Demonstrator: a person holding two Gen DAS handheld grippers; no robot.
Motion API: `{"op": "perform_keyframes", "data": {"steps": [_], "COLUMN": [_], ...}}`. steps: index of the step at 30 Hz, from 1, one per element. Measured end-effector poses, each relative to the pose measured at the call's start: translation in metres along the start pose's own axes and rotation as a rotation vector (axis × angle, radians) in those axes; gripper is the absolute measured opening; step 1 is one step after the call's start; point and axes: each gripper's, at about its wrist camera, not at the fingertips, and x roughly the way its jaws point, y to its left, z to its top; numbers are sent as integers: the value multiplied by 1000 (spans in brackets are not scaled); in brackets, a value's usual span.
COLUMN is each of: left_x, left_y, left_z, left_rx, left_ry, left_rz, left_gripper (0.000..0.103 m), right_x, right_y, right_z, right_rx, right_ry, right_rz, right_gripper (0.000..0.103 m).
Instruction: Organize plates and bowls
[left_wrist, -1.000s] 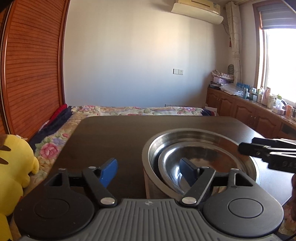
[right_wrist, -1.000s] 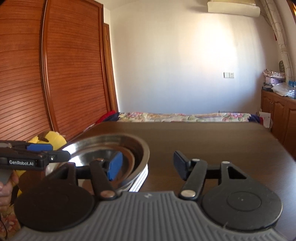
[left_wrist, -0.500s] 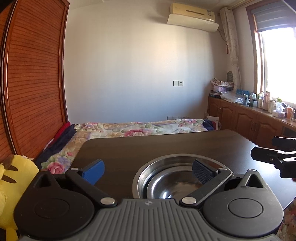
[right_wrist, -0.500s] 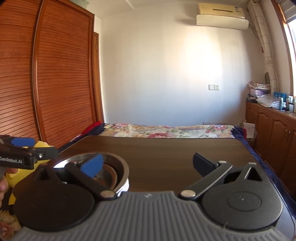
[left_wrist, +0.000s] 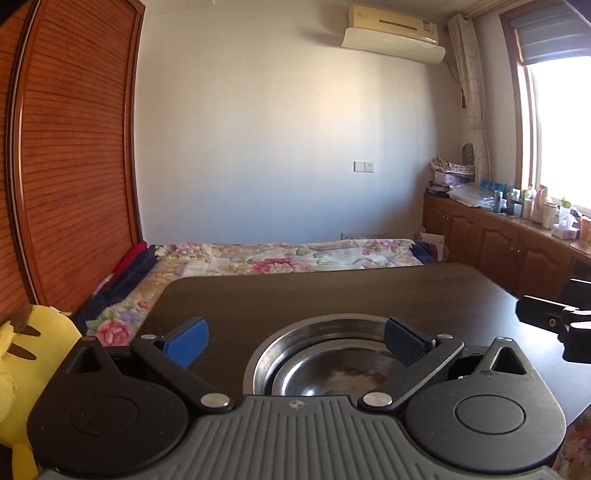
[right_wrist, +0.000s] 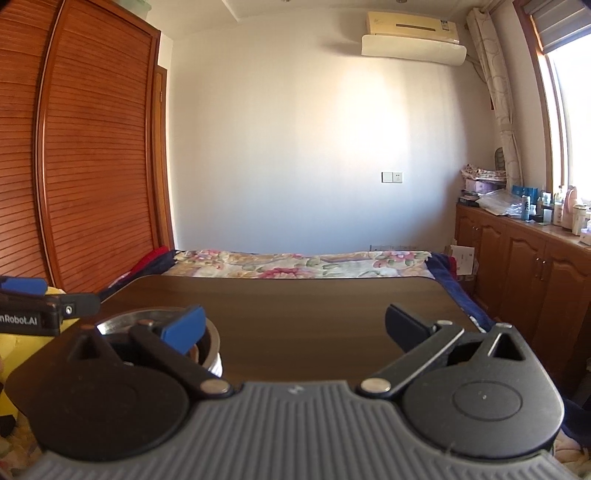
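Note:
A steel bowl (left_wrist: 314, 332) with a smaller steel bowl (left_wrist: 332, 376) nested inside it stands near the front of the dark wooden table (left_wrist: 332, 291). My left gripper (left_wrist: 295, 341) is open, raised behind the bowls, with nothing between its fingers. My right gripper (right_wrist: 295, 328) is open too and holds nothing. In the right wrist view the bowl stack (right_wrist: 155, 318) shows at lower left, half hidden by the blue finger (right_wrist: 184, 328); white plate edges (right_wrist: 218, 367) peek out beneath it. The other gripper (left_wrist: 554, 321) shows at the right edge of the left view.
Beyond the table lies a bed with a floral cover (left_wrist: 288, 254). A yellow plush toy (left_wrist: 33, 350) sits at the left. Wooden wardrobe doors (right_wrist: 92, 166) line the left wall, and cabinets with bottles (left_wrist: 517, 236) run along the right.
Both grippers have drawn back and up from the bowls, which now sit lower and smaller in view. Both have opened wider. The bowls have not moved.

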Motion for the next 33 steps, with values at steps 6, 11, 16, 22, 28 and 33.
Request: {"op": "perform_keyframes", "data": {"steps": [6, 11, 16, 22, 28, 33], "left_x": [-6, -9, -10, -9, -6, -3], "left_y": [-9, -14, -16, -15, -11, -8], "left_z": [1, -1, -8, -19, -28, -37], "left_rx": [23, 38, 48, 62, 60, 57], "left_ry": [-16, -19, 0, 25, 47, 62], "left_rz": [-2, -9, -1, 10, 23, 34], "left_gripper": [103, 103, 103, 103, 103, 103], "right_x": [-3, -6, -7, -6, -1, 4], "right_y": [-3, -2, -3, -3, -4, -5], "right_z": [-1, -2, -5, -8, -15, -21], "right_rx": [6, 1, 5, 5, 4, 4], "right_ry": [-9, -13, -12, -6, 7, 23], "right_rz": [-5, -13, -22, -33, -44, -48], "right_gripper": [103, 103, 103, 103, 103, 103]}}
